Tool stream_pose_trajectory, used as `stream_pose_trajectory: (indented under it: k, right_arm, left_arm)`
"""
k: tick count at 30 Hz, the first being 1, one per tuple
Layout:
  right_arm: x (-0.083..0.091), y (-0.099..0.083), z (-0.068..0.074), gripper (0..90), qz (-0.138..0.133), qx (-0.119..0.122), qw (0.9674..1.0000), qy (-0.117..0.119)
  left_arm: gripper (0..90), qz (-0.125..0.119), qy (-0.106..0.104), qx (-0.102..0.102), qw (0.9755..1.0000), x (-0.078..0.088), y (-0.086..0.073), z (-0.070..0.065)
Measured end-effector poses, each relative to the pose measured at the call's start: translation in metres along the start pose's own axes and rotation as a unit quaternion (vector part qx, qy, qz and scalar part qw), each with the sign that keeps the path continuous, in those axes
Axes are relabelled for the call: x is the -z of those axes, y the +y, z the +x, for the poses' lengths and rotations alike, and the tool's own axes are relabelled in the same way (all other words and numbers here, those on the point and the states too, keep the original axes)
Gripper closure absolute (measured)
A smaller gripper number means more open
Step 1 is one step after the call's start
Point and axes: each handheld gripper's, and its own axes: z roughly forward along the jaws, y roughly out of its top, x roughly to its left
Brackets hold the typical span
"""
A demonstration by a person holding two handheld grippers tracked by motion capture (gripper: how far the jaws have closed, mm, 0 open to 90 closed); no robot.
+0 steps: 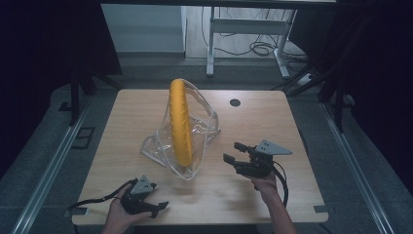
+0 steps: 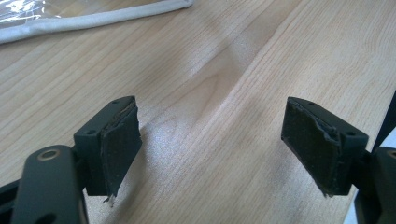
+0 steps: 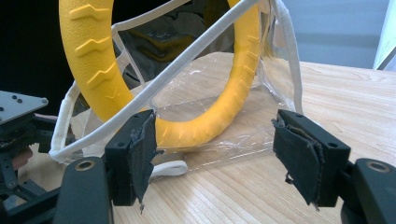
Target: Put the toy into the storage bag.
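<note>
On the wooden table [image 1: 272, 122], the yellow ring [image 3: 88, 65] in its clear bag [image 3: 280, 56] stands just beyond the right claw [image 3: 210, 154], spread and empty.

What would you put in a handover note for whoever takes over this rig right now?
Left gripper: open, empty, low at the near table edge.
Right gripper: open, empty, aimed at the bag, apart from it.
Yellow ring: upright inside the clear bag, mid-table.
Done: ring sits in the bag.
Left: probably gripping the bag's white trim; nothing is held yet.
</note>
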Motion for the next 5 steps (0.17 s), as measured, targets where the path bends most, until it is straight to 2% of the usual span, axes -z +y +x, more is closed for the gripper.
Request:
stream_pose_trajectory:
  k: [5]
  right_arm:
    - [-0.0035, -0.0033, 0.0016, 30.1, 0.009, 0.004, 1.0000, 0.001]
  left_arm:
    - [19.5, -0.001, 0.001, -0.001, 1.0000, 0.0012, -0.0002, 0.0000]
